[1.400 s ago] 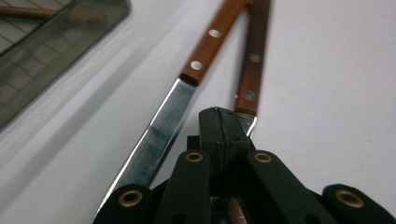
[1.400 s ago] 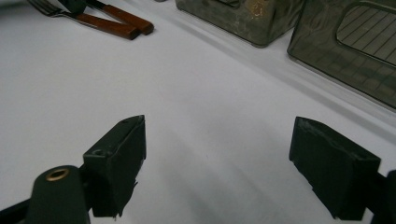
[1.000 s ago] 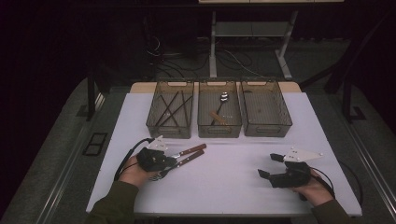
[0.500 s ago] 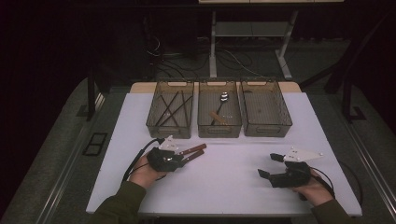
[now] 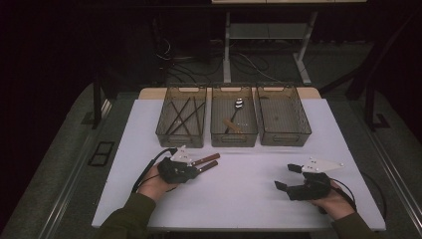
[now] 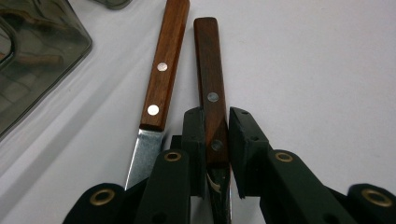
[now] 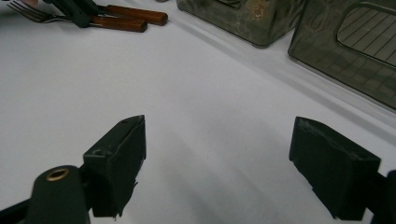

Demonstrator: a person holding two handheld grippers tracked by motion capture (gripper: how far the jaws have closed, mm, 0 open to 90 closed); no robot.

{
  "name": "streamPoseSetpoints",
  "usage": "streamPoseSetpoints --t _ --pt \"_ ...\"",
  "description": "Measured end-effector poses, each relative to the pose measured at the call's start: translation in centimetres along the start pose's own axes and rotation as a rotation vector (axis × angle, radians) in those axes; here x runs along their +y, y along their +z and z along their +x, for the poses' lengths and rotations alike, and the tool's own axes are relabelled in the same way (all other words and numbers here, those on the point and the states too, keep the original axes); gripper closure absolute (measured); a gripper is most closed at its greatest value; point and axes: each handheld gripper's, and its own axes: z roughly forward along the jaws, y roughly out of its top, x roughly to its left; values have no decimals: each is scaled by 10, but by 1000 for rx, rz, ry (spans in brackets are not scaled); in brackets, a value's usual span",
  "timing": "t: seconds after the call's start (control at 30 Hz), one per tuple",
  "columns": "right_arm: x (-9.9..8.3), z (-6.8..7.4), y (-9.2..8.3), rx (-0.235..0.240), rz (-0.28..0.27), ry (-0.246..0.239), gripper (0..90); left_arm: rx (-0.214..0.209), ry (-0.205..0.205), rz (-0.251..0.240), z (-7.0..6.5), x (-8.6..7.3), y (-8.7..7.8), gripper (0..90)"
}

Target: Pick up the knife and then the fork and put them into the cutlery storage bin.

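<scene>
Two wooden-handled utensils lie side by side on the white table: a knife [image 6: 161, 70] with a bare blade, and a fork [image 6: 209, 60] whose tines [image 7: 21, 9] point at the person. My left gripper [image 6: 217, 116] [image 5: 198, 168] lies low over them. Its jaws have just been closing, and its pads now sit against both sides of the fork's handle. The knife [image 5: 206, 160] lies outside the jaws, just beyond the fork [image 5: 210, 166]. My right gripper [image 7: 217, 163] [image 5: 287, 177] rests open on the table at the right, with nothing between its jaws.
Three translucent bins stand in a row at the back. The left bin [image 5: 180, 141] holds dark sticks, the middle bin [image 5: 234, 141] a spoon and a wooden piece, and the right bin [image 5: 286, 140] nothing. Bare white table [image 5: 244, 189] lies between the hands.
My left hand has edged slightly right toward the handles. The right hand and gripper have stayed where they were.
</scene>
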Motion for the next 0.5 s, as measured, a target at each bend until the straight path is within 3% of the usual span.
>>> streamPoseSetpoints --t 0.1,0.3,0.5 --pt "0 -1 0 5 -4 12 188 3 15 6 -1 2 0 767" --pt "1 0 -1 19 -12 16 187 -35 22 0 -4 3 -3 767" --pt "7 1 0 66 7 -14 187 -82 40 -26 -9 8 -6 768"
